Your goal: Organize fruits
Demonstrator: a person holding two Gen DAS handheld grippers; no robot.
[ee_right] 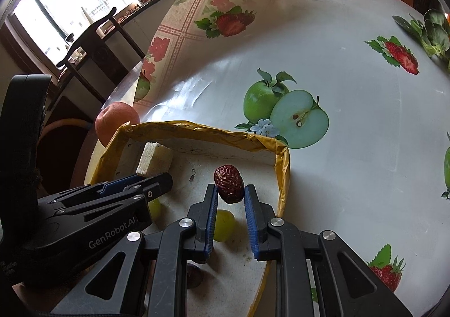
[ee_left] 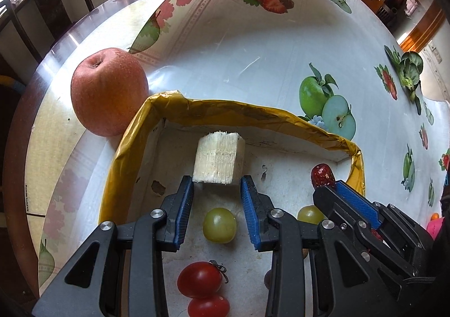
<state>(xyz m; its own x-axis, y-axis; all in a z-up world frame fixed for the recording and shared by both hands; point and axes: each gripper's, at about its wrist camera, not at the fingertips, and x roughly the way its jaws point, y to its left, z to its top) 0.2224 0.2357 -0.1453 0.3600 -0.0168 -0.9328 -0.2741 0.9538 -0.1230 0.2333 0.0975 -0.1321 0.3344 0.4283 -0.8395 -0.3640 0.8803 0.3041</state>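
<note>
Two handheld grippers hold food over a shallow yellow-rimmed tray.

Nearest, two cherry tomatoes (ee_left: 200,283) and a green grape (ee_left: 219,225) lie on the tray (ee_left: 239,112) floor. The left gripper (ee_left: 217,183) pinches a pale sugarcane chunk (ee_left: 218,158); the right gripper (ee_right: 231,193) clamps a red date (ee_right: 228,183). Beyond the tray's far left corner, a red apple (ee_left: 108,91) rests on the fruit-print tablecloth (ee_left: 253,63).

Tray (ee_left: 135,131) on table (ee_left: 253,63); apple (ee_left: 108,90) outside its far-left corner; grapes (ee_left: 219,225), tomatoes (ee_left: 200,279) inside w/ date (ee_right: 229,183)
</note>
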